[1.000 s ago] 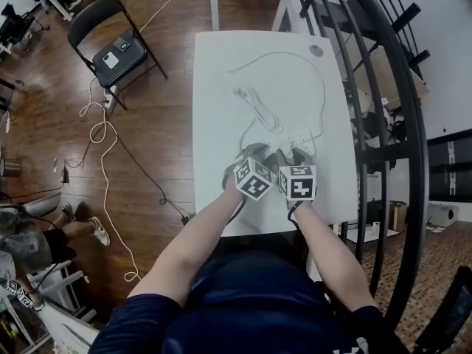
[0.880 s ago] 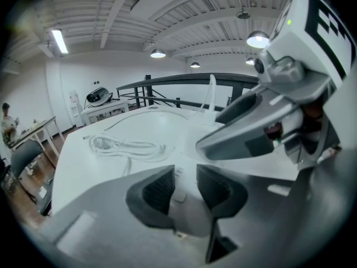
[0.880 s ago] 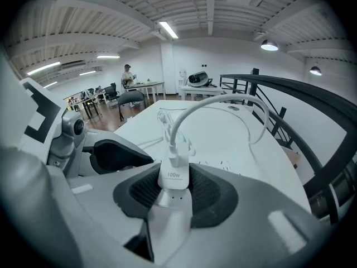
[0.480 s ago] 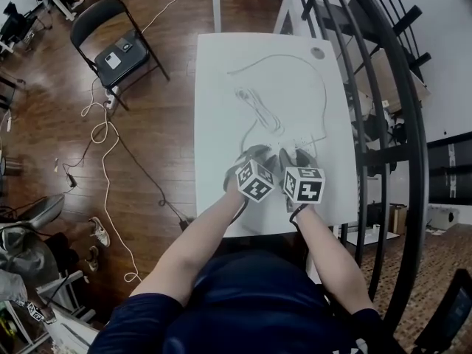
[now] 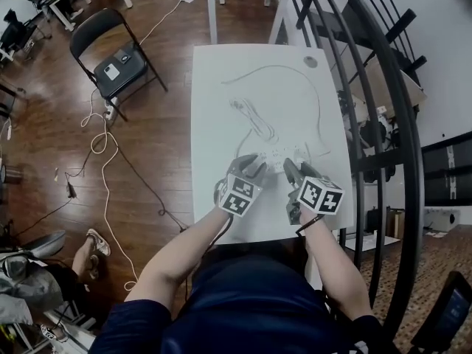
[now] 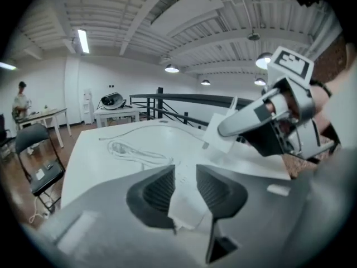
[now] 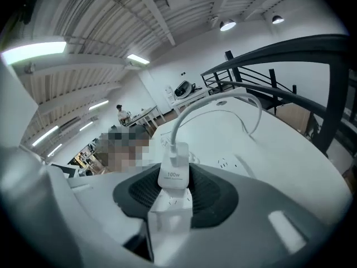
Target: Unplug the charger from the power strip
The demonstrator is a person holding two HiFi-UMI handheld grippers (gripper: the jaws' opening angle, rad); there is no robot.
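Light: bright, even; ceiling strips (image 6: 82,41) and round lamps (image 6: 172,69) overhead.
Glare: white surface (image 5: 214,124) washed out.
Distortion: strong fisheye, dark corners in both gripper views.
Blur: close foreground soft.

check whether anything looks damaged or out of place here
Nothing stands out. The right gripper is shut on the 100w charger, the left gripper on the power strip; cables lie curled on the table.

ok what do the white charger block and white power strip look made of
The white charger block: probably smooth moulded plastic, satin, rounded edges, grey print. The white power strip: likely hard plastic too, flat with socket slots; gloss unclear.
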